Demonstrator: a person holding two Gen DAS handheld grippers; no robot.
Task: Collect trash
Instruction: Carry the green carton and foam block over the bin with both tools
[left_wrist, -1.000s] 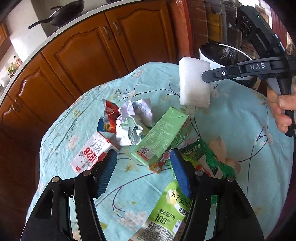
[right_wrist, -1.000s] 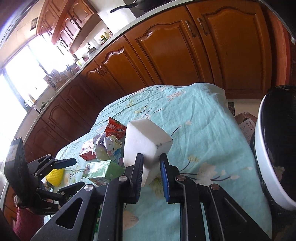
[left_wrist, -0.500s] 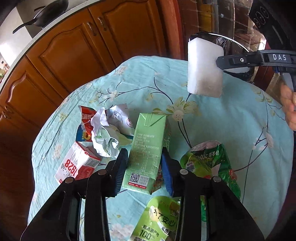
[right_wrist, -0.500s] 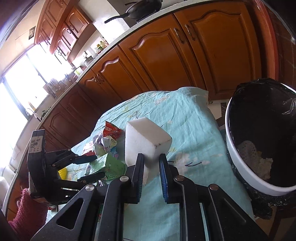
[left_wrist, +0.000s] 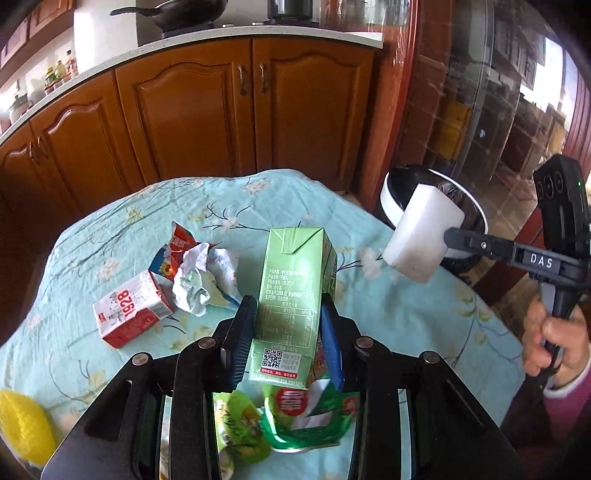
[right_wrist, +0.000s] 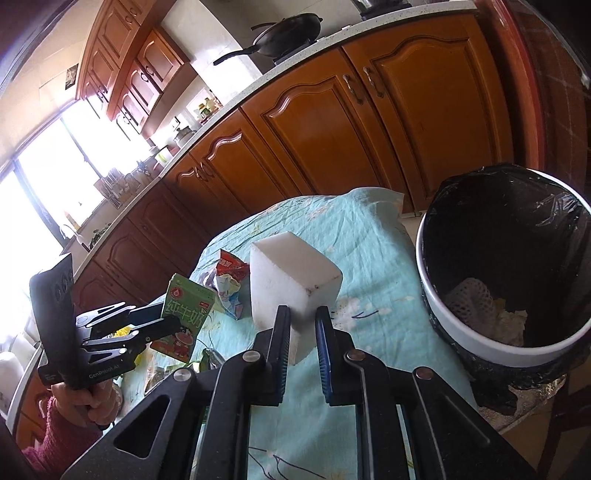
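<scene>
My left gripper (left_wrist: 288, 332) is shut on a green milk carton (left_wrist: 293, 299) and holds it upright above the table; it also shows in the right wrist view (right_wrist: 183, 317). My right gripper (right_wrist: 303, 328) is shut on a white foam block (right_wrist: 291, 284), held above the table's right edge beside the white trash bin (right_wrist: 480, 339) lined with a black bag. The block also shows in the left wrist view (left_wrist: 424, 236) in front of the bin (left_wrist: 391, 199). Still on the table lie a red-white 1928 carton (left_wrist: 131, 312), crumpled paper (left_wrist: 195, 280) and a red wrapper (left_wrist: 173, 251).
The table has a light blue flowered cloth (left_wrist: 147, 221). Green snack bags (left_wrist: 295, 417) lie under my left gripper. A yellow object (left_wrist: 22, 424) sits at the front left edge. Wooden kitchen cabinets (left_wrist: 221, 110) stand behind the table. The bin holds some white trash (right_wrist: 476, 299).
My left gripper closed on the green carton and lifted it upright off the table. My right gripper carried the foam block to the right, next to the bin.
</scene>
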